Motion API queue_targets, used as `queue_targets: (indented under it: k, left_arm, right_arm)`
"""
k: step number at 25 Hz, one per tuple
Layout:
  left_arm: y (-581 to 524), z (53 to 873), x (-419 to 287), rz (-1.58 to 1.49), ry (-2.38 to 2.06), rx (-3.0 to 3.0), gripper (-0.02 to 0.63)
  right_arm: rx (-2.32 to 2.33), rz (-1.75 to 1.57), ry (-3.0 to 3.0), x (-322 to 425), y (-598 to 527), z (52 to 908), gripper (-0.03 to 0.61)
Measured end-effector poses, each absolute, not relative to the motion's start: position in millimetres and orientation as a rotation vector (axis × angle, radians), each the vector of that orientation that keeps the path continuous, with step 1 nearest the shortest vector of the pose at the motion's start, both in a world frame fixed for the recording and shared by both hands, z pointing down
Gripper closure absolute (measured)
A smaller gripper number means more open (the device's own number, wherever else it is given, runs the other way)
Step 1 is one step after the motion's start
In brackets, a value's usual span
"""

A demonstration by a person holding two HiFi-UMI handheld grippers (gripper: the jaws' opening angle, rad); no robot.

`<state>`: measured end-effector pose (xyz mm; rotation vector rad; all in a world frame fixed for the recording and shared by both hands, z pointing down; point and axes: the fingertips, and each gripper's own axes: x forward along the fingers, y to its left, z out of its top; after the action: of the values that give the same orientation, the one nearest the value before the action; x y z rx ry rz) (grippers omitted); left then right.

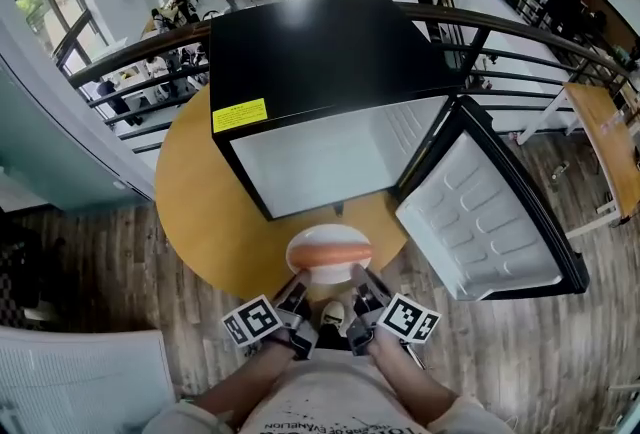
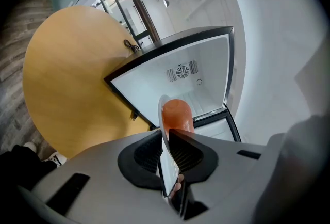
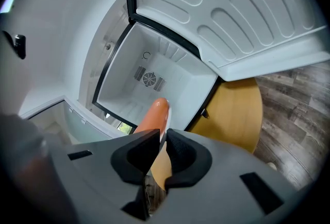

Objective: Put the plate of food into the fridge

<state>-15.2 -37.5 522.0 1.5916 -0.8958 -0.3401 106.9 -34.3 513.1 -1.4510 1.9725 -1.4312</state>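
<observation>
the white plate hangs between the two tools, pinched at its near rim from both sides: the left gripper has its dark ribbed jaws drawn narrow onto the plate's thin edge, and the right gripper clamps the opposite side of the rim the same way. a smooth, glossy orange sausage lies lengthwise across the plate. the plate sits just in front of the fridge opening, over the near edge of the table, outside the cavity. the fridge is a small black box with a flat matte top and a yellow label at its front corner; its inside is plain white, with a round fan grille on the back wall. its door stands swung open to the right, lined in white plastic moulded into rounded ridges. the table is round, with a smooth yellowish wood top, on a grey-brown plank floor. black railings curve behind, with a lower hall beyond.
</observation>
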Motion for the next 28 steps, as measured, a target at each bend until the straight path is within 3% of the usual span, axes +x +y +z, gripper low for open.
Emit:
queue_targets:
  k: [28]
  left_arm:
    - [-137.8,557.3,-1.4,-0.361,-0.892,1.575,0.561]
  right_arm:
    - [-1.513,-1.405,1.94,122.3,-133.3,545.0,0.522]
